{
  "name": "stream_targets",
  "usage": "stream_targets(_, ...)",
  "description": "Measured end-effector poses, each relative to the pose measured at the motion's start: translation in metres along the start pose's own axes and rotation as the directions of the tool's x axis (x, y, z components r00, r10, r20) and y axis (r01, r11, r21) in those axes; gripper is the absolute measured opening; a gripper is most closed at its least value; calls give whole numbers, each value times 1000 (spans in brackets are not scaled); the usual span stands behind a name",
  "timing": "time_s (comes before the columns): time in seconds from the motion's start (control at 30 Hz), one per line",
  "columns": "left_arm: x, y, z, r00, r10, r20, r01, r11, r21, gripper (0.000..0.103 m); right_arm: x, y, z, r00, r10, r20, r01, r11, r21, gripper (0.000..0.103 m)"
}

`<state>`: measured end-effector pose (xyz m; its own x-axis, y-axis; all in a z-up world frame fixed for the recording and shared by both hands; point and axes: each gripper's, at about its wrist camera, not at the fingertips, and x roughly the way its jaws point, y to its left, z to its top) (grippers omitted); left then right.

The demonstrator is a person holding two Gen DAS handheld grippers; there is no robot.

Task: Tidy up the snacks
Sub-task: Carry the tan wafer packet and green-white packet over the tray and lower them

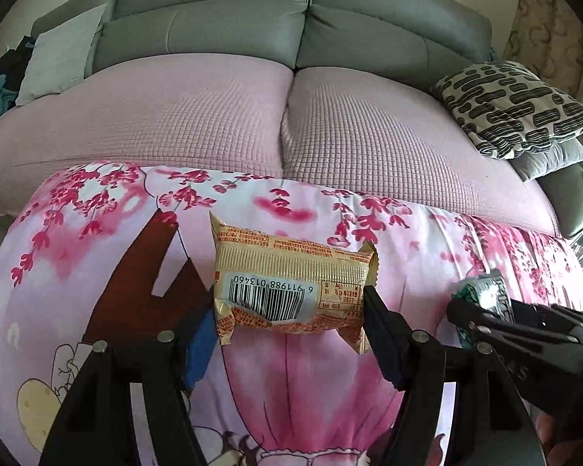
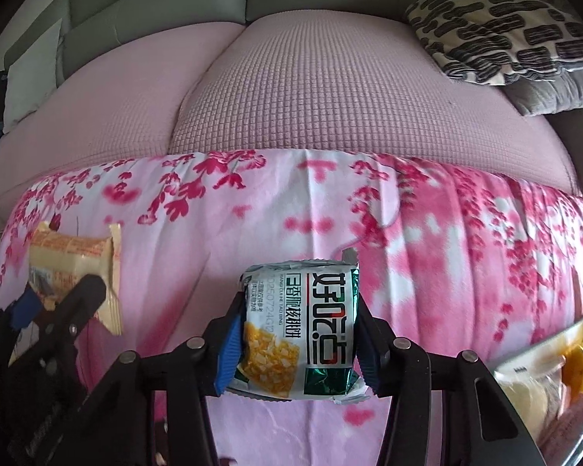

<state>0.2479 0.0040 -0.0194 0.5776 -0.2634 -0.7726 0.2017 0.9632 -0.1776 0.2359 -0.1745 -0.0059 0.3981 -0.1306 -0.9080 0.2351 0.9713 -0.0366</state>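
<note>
My left gripper (image 1: 289, 306) is shut on a tan and orange snack packet (image 1: 291, 275) with a barcode, held crosswise above the pink flowered cloth (image 1: 408, 240). The same packet (image 2: 74, 268) and the left gripper (image 2: 64, 299) show at the left of the right wrist view. My right gripper (image 2: 297, 334) is shut on a green and white snack packet (image 2: 299, 330) with yellow pieces printed on it, held upright above the cloth. That packet (image 1: 486, 291) and the right gripper (image 1: 470, 316) show at the right of the left wrist view.
A glass bowl (image 2: 544, 353) holding other snack packets sits at the lower right. Behind the cloth is a sofa with a pink quilted seat cover (image 1: 213, 116), a black-and-cream patterned cushion (image 1: 513, 108) on the right and a pale cushion (image 1: 62, 54) on the left.
</note>
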Motion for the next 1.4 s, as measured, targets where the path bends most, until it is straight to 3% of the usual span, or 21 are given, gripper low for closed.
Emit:
stream_targets(0.2,-7,-8,-8,1000,-29,-13,28,1000,-10,71,-25,-17,-22,1000,19,14,-20,999,26,53)
stream_targets(0.47,-29,-54,-16,992,-109,-61,113,991,66,71,-62,-41,-58,999,25,39,-28,996,79,53)
stream_targets(0.87,-91,-127,-24,989,-122,-86,136,976,172,71,-129,-101,-101,992,8,127,-34,978,204,53)
stream_targets(1.17,-119,-163,-68,987,-89,-134,117,968,222,71,-145,-151,-136,986,-19,167,-35,948,316,53)
stream_targets(1.4,-120,-186,-96,979,-123,-160,156,964,214,71,-149,-189,-154,979,-19,203,-59,927,370,53)
